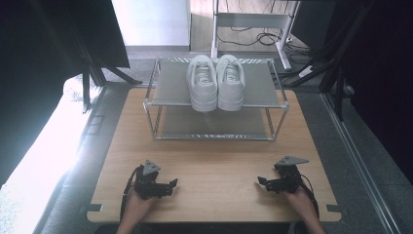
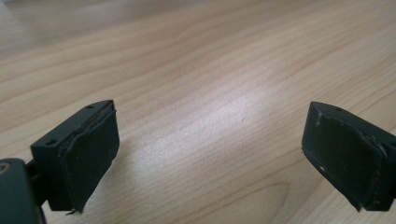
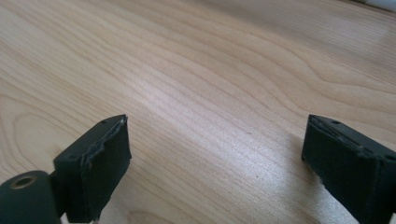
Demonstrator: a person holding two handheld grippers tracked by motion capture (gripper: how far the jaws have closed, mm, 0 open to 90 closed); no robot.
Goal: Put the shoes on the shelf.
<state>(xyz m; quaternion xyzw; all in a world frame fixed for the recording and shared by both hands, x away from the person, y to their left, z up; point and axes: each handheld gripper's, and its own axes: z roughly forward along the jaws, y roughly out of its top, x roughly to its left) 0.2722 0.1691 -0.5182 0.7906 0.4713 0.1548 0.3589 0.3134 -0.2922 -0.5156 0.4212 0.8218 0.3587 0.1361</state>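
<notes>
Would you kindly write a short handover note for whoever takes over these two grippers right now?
Left gripper: open, holding nothing, low over the near edge of the wooden table.
Right gripper: open, holding nothing, at the same edge.
Pair of white shoes: side by side on the top shelf of the metal rack, at the far side of the table.
Done: shoes are on the rack.
Left: nothing obvious; the lower shelf holds nothing.

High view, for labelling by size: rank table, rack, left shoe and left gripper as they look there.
1. Table
2. Rack
3. Left shoe
4. Left gripper, though it sits nearer the camera than the shoe, so this last pair is less sure.
</notes>
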